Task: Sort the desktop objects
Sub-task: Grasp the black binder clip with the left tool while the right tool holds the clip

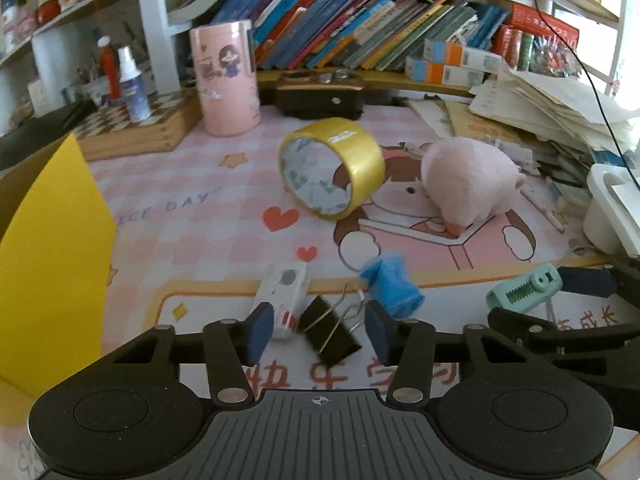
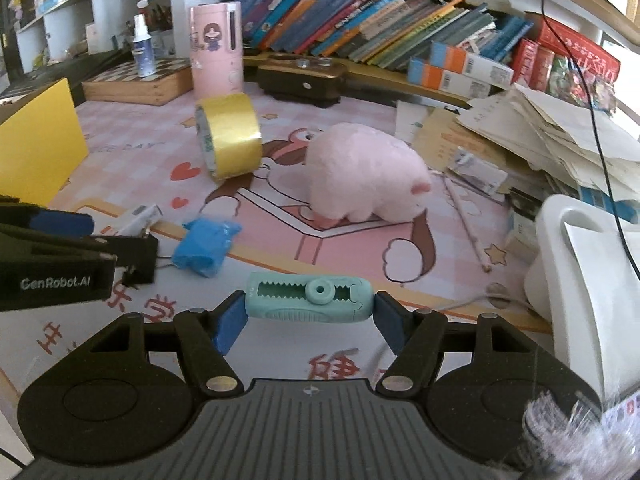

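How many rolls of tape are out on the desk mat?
1: the yellow tape roll standing on edge mid-mat, left of the pink plush. Others may hide in the clutter.

Leaning books point(image 1: 340, 20) fill the shelf; loose papers point(image 2: 560, 128), perhaps worksheets, pile nearby.

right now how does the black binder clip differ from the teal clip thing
The black binder clip is dark with thin wire handles; the teal clip is pale plastic with toothed slots and a round knob. The binder clip lies between the open fingers of the left gripper, apparently ungripped; the teal clip spans the right gripper, both pads at its ends. Both are small clips near the mat's front edge.
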